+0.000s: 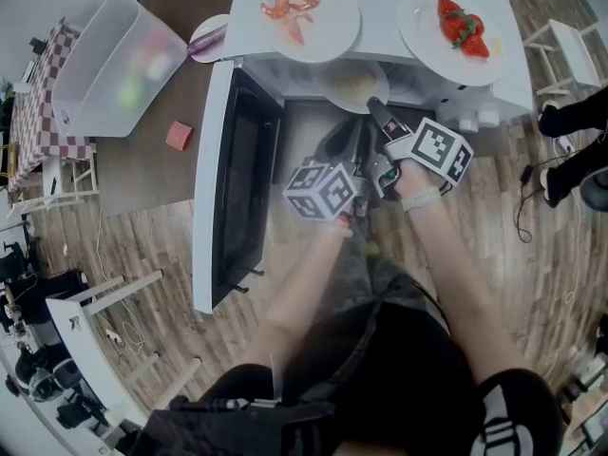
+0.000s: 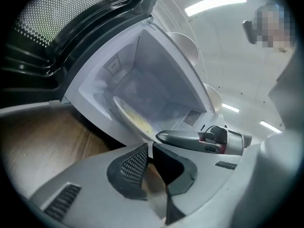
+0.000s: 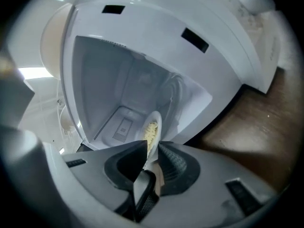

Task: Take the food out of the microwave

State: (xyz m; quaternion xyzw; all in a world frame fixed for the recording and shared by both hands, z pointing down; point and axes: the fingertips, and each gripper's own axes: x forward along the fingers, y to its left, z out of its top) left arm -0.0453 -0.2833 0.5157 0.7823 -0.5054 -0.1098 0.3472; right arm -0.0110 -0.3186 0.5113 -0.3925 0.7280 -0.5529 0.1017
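Observation:
The white microwave (image 1: 513, 88) stands with its door (image 1: 237, 179) swung wide open to the left. A white plate of pale yellow noodles (image 1: 353, 85) sits at the mouth of the cavity. Both grippers hold its near rim side by side. My left gripper (image 1: 355, 131) pinches the plate's edge (image 2: 133, 120) between its ridged pads (image 2: 135, 165). My right gripper (image 1: 378, 112) is closed on the same plate (image 3: 152, 129), whose rim runs down between its jaws. In the left gripper view the right gripper (image 2: 204, 139) lies just to the right.
On top of the microwave rest a plate of shrimp (image 1: 309, 12) and a plate of strawberries (image 1: 463, 25). A clear plastic bin (image 1: 119, 65) and a small red block (image 1: 179, 136) lie on the brown table to the left. Wooden floor is below.

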